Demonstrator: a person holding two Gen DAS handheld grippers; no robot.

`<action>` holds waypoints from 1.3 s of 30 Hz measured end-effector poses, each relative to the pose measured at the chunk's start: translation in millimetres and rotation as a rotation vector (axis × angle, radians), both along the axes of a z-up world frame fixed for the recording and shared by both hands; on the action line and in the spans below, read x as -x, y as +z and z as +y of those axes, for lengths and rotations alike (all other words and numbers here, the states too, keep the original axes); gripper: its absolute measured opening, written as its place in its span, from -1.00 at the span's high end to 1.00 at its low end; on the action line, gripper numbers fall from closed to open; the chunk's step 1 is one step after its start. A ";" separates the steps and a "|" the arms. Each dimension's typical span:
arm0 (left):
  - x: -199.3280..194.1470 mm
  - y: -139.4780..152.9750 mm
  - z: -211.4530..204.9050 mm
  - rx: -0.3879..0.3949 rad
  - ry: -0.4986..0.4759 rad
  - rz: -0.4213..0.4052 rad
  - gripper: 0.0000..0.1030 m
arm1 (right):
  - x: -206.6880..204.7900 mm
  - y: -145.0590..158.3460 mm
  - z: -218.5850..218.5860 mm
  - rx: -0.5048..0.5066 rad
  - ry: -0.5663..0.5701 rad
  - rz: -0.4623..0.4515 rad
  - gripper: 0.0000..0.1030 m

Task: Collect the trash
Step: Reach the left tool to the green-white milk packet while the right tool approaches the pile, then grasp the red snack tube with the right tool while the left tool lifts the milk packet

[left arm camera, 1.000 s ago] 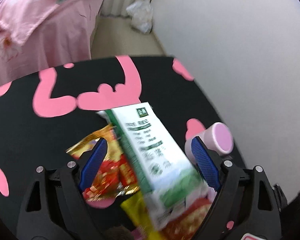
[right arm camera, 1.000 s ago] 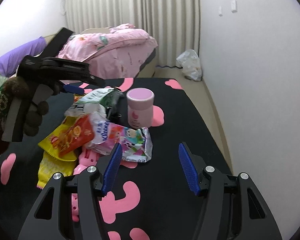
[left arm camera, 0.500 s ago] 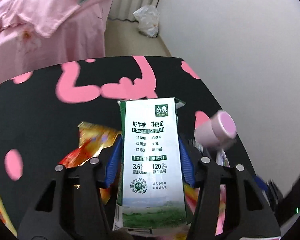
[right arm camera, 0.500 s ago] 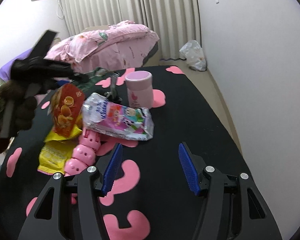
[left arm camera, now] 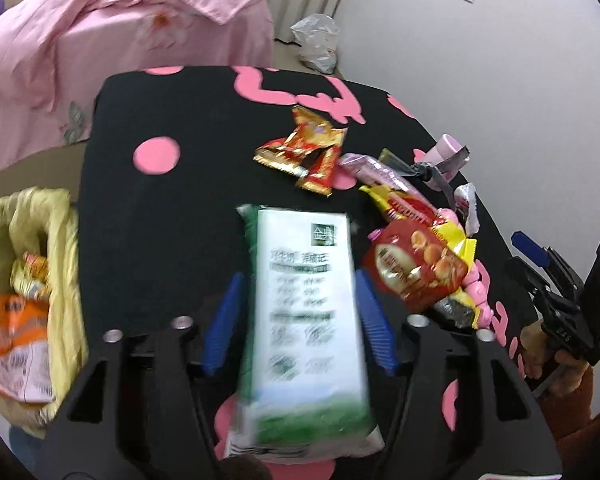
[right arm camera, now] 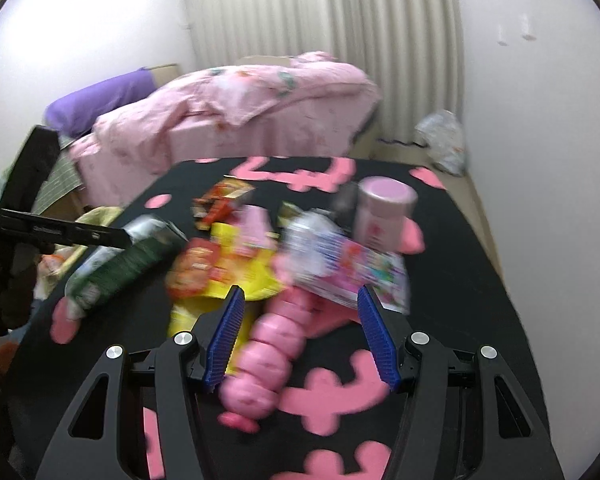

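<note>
1. Left gripper point(left arm camera: 298, 320): milk carton point(left arm camera: 306, 328) sits lengthwise between the two blue fingers point(left arm camera: 224, 324), top end pointing away from the camera. Jaws are opening; there's a visible gap on the left-hand pad side, and the right pad is close to the carton edge. Can't tell if it still touches, the carton is blurred.
2. Right gripper point(right arm camera: 300, 336): fingers wide, nothing gripped. The pink segmented toy point(right arm camera: 274, 352) lies on the table between and below them, apart from both pads.
3. Left wrist view only: a yellow-lined trash bag point(left arm camera: 56, 248) off the table's left edge, already holding wrappers, including an orange one. It also shows the right gripper point(left arm camera: 556, 280) at the frame's right edge, held by a hand.
4. Right wrist view only: the carton point(right arm camera: 124, 264) side-on, tilted, dark green face showing, lifted above the table in the left gripper point(right arm camera: 56, 232). Also a pink-lidded jar point(right arm camera: 384, 216) standing upright and a colourful flat pouch point(right arm camera: 352, 268) just in front of it.
5. Rest of the trash pile, both views: red snack bag point(left arm camera: 416, 272), yellow wrapper point(left arm camera: 456, 236) under it, red-gold wrappers point(left arm camera: 304, 152) further back.
6. Surface: black table point(left arm camera: 160, 208) with pink shapes.
7. Room: bed with pink quilt point(right arm camera: 236, 112) behind the table, purple pillow point(right arm camera: 96, 100), white curtain point(right arm camera: 324, 40), white walls, and a plastic bag point(right arm camera: 440, 140) on the floor by the wall.
</note>
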State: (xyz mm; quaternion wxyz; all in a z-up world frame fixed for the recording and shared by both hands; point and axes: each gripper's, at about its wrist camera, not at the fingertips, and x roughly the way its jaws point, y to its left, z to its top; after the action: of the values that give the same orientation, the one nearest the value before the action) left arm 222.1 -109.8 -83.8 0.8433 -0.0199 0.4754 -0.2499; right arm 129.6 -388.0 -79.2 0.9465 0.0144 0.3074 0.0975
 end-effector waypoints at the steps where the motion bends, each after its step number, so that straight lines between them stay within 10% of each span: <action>1: 1.2 -0.7 3.2 -0.002 0.010 -0.007 -0.32 | -3.9 2.2 10.0 0.005 0.038 0.002 -0.08; 9: 15.5 -0.4 22.5 -0.061 0.067 -0.049 -0.46 | -52.9 -15.3 98.3 0.214 0.283 0.099 -0.06; 13: 17.0 -0.3 24.6 -0.049 0.073 -0.045 -0.46 | -62.1 -29.8 115.7 0.329 0.299 0.126 0.30; 18: 21.0 2.8 23.1 -0.046 0.065 -0.059 -0.46 | -48.5 -12.5 103.7 0.237 0.295 0.100 0.66; 34: 10.1 -0.7 -1.8 0.005 -0.017 -0.001 -0.58 | -12.6 13.1 27.4 0.010 0.075 0.079 0.73; 39: -20.7 -16.6 -30.0 -0.100 -0.049 0.061 -0.59 | -9.5 7.1 24.8 0.012 0.055 0.074 0.73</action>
State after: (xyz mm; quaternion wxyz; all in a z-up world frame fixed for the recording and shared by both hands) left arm 242.8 -139.8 -100.4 0.8220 0.0262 0.5131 -0.2458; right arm 139.1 -363.2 -72.1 0.9314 0.0039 0.3431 0.1212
